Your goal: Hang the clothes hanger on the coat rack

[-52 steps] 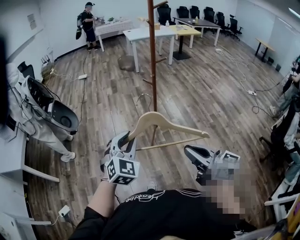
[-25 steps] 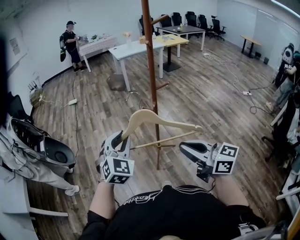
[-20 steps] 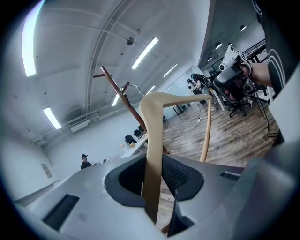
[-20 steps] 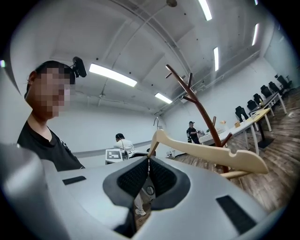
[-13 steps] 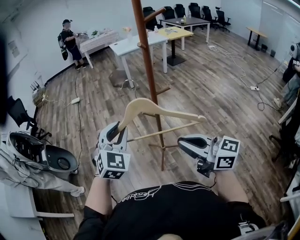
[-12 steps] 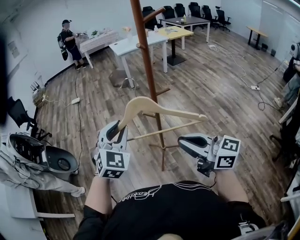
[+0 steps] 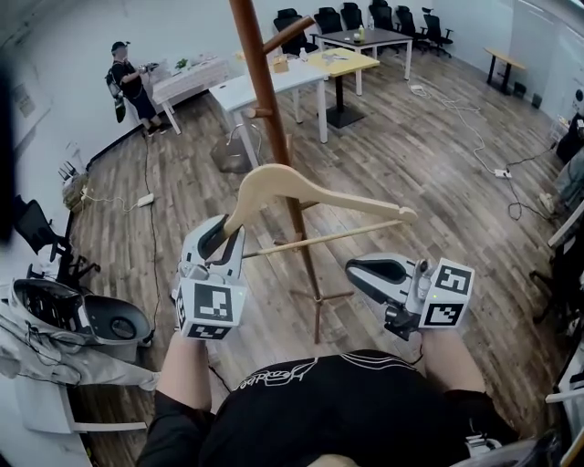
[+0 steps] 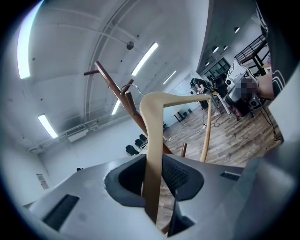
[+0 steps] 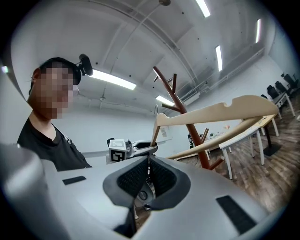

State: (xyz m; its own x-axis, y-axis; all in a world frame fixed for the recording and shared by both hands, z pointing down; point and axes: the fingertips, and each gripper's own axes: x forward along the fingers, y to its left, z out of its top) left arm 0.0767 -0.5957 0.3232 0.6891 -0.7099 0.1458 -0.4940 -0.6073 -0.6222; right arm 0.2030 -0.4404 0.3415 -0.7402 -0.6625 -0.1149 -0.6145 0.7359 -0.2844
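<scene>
A pale wooden hanger (image 7: 315, 194) hangs in the air in front of the brown coat rack pole (image 7: 263, 100). My left gripper (image 7: 214, 244) is shut on the hanger's left arm end; in the left gripper view the wood (image 8: 153, 123) runs up between the pads, with the rack (image 8: 123, 96) behind it. My right gripper (image 7: 367, 272) floats below the hanger's right end, jaws together and empty. In the right gripper view the hanger (image 9: 220, 110) and the rack (image 9: 186, 115) lie beyond my right gripper (image 9: 147, 174).
The rack's low feet (image 7: 319, 297) spread on the wooden floor. White and yellow tables (image 7: 274, 77) and black chairs (image 7: 365, 16) stand behind it. A person (image 7: 123, 80) stands at the back left. Grey equipment (image 7: 87, 319) lies at the left, cables (image 7: 506, 182) at the right.
Both grippers and the hanger have come closer to the rack and risen a little. The pole now stands right behind the hanger's top. The left grip is unchanged.
</scene>
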